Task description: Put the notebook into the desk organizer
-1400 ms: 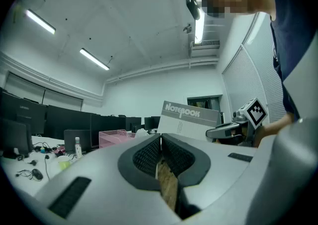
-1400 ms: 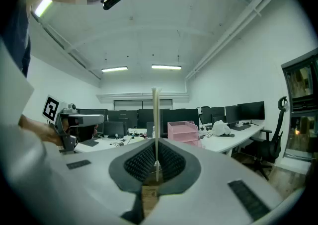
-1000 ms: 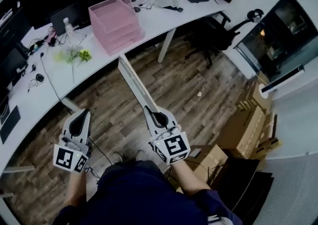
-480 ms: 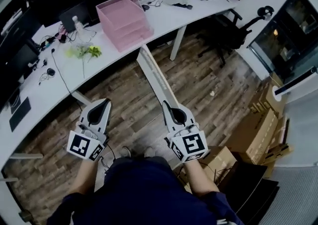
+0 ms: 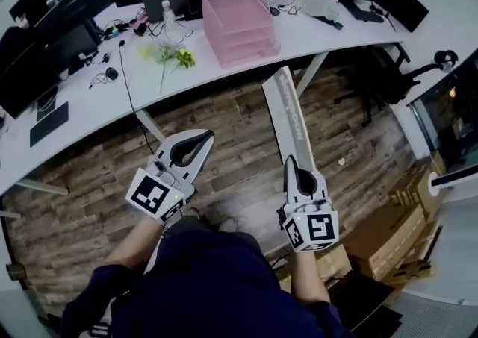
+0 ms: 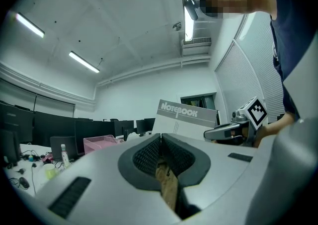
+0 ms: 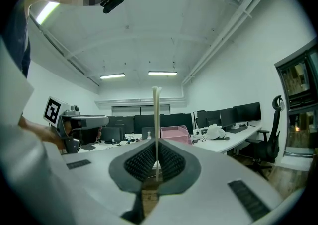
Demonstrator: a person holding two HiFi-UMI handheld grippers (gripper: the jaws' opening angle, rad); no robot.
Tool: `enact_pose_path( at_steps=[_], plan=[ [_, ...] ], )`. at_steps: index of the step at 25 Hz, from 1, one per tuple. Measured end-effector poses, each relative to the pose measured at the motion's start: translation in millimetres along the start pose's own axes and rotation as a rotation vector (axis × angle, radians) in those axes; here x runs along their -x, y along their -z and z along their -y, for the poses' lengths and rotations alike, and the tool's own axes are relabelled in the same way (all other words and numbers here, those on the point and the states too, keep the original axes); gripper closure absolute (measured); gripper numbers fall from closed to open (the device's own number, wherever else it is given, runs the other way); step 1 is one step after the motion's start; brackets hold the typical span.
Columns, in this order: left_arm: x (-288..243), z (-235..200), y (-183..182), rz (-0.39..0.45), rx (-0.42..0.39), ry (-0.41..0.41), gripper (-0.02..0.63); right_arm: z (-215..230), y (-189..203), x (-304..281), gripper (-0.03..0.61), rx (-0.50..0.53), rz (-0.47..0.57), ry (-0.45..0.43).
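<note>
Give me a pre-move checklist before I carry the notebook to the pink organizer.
1. Grip: right gripper shut on the notebook: ok.
2. Spare tool: left gripper shut, nothing between its jaws: ok.
3. Target: pink organizer, top tray looks empty: ok; lower trays: cannot tell.
4. Position: notebook over the floor, short of the desk: not ok.
5. Clutter: flowers and bottle stand left of the organizer: ok.

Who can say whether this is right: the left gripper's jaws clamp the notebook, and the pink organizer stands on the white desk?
Wrong gripper: the right gripper clamps the notebook in its jaws, as the right gripper view shows. The pink organizer does stand on the white desk.
</note>
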State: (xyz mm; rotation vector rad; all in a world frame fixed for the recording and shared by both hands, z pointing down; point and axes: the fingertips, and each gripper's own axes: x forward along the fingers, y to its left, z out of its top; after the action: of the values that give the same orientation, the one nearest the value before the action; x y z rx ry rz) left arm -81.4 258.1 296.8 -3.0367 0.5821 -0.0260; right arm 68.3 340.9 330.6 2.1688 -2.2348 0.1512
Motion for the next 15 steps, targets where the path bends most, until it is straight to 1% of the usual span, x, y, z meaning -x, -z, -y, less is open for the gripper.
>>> enact_pose_path(
  at_steps=[9, 15],
  plan=[
    [-25.7, -13.4, 5.7, -0.007, -0.001, 0.002, 0.581, 23.9, 6.1, -14.9, 0.568, 0.003, -0.007, 0.018],
    [-53.3, -40.5, 15.9, -0.005, 0.015, 0.008, 0.581, 38.9, 11.7, -45.3, 0.568, 0.002, -0.024, 0.029]
  ],
)
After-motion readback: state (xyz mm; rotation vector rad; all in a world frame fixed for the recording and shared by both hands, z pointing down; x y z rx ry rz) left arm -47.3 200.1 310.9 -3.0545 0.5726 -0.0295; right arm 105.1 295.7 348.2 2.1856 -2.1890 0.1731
